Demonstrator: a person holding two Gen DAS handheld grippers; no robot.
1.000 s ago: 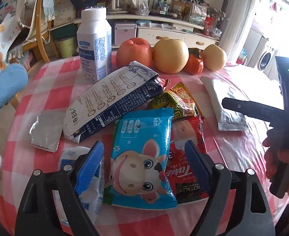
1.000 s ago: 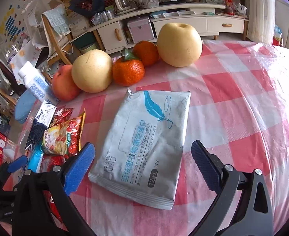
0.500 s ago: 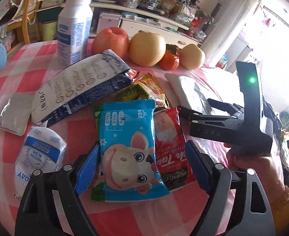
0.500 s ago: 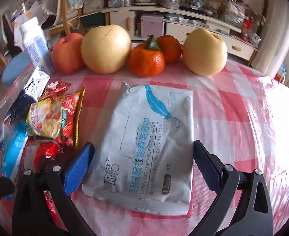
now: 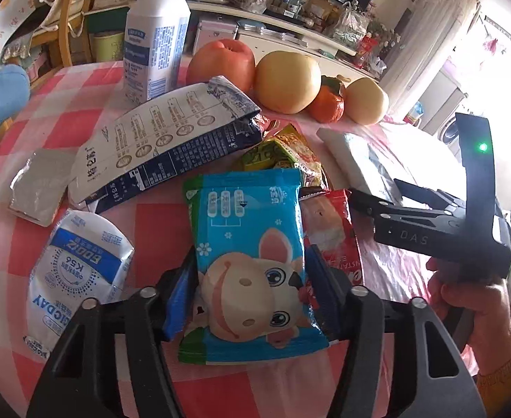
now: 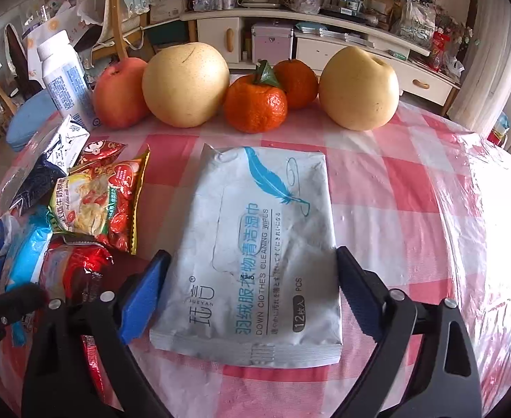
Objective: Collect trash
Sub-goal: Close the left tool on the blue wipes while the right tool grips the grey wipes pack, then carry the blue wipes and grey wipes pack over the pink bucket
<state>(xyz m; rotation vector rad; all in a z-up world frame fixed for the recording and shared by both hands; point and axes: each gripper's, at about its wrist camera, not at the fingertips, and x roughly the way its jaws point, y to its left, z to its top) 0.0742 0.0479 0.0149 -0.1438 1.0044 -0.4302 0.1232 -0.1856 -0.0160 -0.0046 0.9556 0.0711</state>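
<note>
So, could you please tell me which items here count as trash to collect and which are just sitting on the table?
Trash: blue wrapper, grey wipes pack, red wrapper, yellow snack bag, flattened carton.

Just there: apple, pears, oranges, bottle.

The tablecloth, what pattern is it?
Pink-red and white checks on the tablecloth, clearest in the right wrist view.

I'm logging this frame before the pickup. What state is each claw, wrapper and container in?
left claw: closed onto the blue cartoon packet
right claw: open, straddling the grey wipes pack
blue cartoon packet: sealed, flat
grey wipes pack: flap shut, lying flat
white bottle: upright, capped
milk carton: flattened, on its side
red wrapper: torn open
</note>
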